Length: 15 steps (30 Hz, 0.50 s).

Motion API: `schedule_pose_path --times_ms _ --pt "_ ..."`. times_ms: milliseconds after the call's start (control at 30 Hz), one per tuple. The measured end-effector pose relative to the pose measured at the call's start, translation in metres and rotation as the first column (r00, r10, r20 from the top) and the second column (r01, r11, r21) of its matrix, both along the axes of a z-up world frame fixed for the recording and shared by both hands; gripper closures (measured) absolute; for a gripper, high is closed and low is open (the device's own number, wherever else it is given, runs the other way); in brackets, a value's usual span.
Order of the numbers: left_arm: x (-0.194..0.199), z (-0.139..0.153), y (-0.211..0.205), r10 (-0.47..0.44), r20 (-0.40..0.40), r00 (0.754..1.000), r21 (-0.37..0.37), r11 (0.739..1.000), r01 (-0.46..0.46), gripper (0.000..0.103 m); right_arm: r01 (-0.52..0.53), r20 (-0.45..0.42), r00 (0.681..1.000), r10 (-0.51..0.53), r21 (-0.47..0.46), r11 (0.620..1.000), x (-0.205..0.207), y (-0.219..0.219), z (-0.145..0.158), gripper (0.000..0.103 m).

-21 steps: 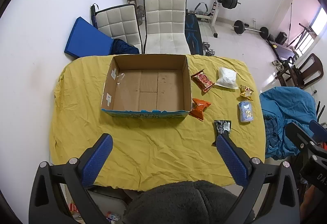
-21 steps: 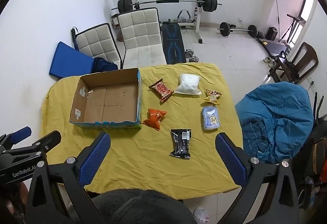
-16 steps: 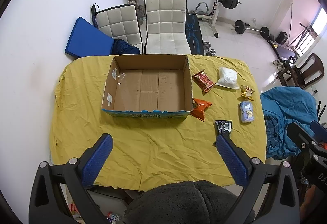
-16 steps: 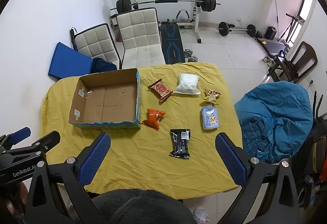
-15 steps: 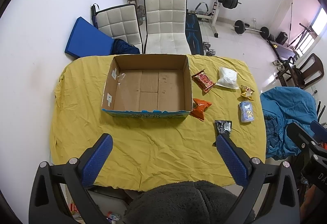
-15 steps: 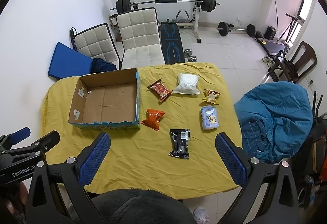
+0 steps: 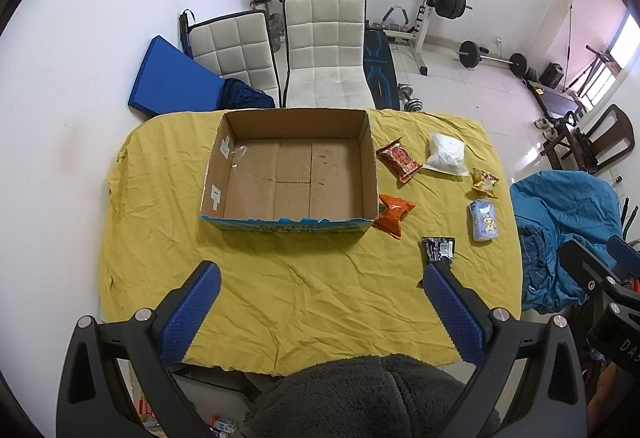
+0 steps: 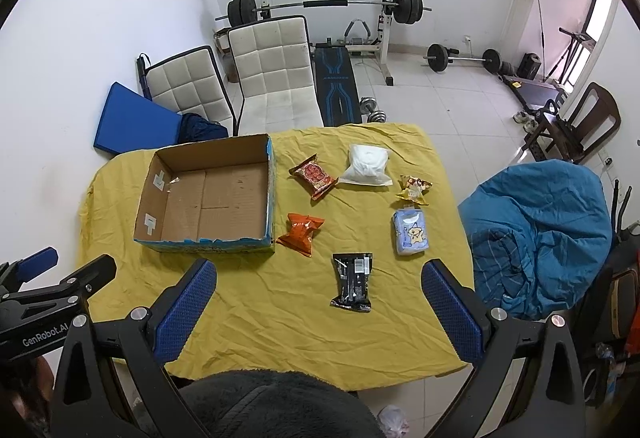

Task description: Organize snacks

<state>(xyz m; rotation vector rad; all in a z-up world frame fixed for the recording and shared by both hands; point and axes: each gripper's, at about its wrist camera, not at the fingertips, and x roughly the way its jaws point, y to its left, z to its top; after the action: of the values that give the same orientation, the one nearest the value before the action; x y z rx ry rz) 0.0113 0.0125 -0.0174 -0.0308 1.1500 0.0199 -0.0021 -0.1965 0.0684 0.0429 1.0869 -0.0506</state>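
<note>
Six snack packets lie on the right half of the tabletop: an orange packet touching the near right corner of the open cardboard box, a red packet beyond it, a white pouch toward the far edge, a gold packet, a pale blue packet and a black packet nearest the front edge. The box holds no snacks. A wrinkled yellow cloth covers the table. Left gripper and right gripper hover with jaws spread wide, holding nothing. Behind stand two white padded chairs, a blue mat, a barbell rack and a blue beanbag on the white tiled floor.
</note>
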Motion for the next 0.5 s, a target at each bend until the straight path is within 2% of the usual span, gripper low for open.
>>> schedule_pose_path --times_ms 500 --pt "0.0015 0.0028 0.0025 0.0 0.006 1.0 -0.002 1.0 0.0 0.0 -0.003 0.0 1.0 0.003 0.002 1.0 0.0006 0.0029 -0.0021 0.0"
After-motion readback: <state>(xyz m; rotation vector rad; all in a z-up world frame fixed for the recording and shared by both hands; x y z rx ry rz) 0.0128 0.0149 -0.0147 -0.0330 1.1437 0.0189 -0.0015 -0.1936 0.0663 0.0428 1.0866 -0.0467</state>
